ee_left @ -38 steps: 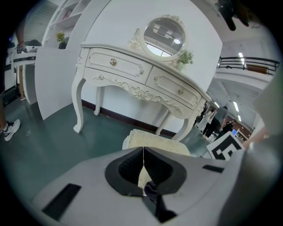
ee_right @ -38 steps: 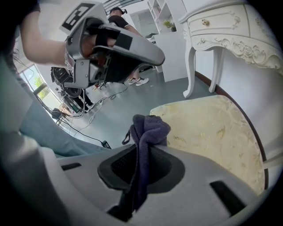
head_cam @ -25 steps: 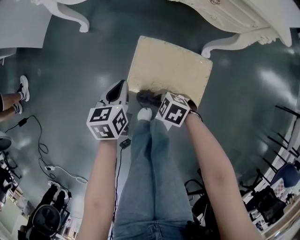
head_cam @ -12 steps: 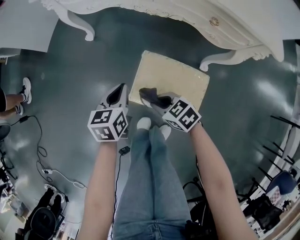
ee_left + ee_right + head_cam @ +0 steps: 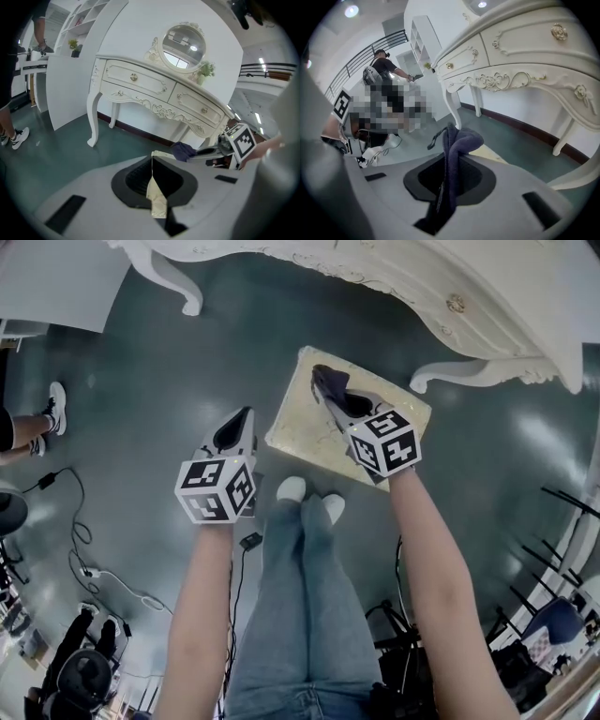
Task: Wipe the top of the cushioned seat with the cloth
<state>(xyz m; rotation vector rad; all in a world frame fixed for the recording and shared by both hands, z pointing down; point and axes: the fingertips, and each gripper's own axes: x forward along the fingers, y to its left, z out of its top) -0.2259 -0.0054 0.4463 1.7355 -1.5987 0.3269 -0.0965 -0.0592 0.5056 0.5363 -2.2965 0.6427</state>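
Note:
The cushioned seat [image 5: 314,432] is a cream square on the dark floor, just beyond my feet. My right gripper [image 5: 330,390] is shut on a dark purple cloth [image 5: 326,381] and holds it over the far part of the seat top. The right gripper view shows the cloth [image 5: 461,140] bunched between the jaws, with a strip of seat [image 5: 488,153] below. My left gripper [image 5: 236,427] hangs to the left of the seat, jaws together and nothing in them. In the left gripper view a corner of the seat [image 5: 160,153] and the cloth [image 5: 183,151] appear ahead.
A white ornate dressing table [image 5: 450,287] stands just behind the seat, one curved leg [image 5: 441,371] close to its far right corner. My legs and white shoes [image 5: 309,493] are at its near edge. Cables [image 5: 84,549] lie on the floor at left.
My right gripper has carried the cloth from the near edge of the seat across to its far part. The left gripper has stayed in place.

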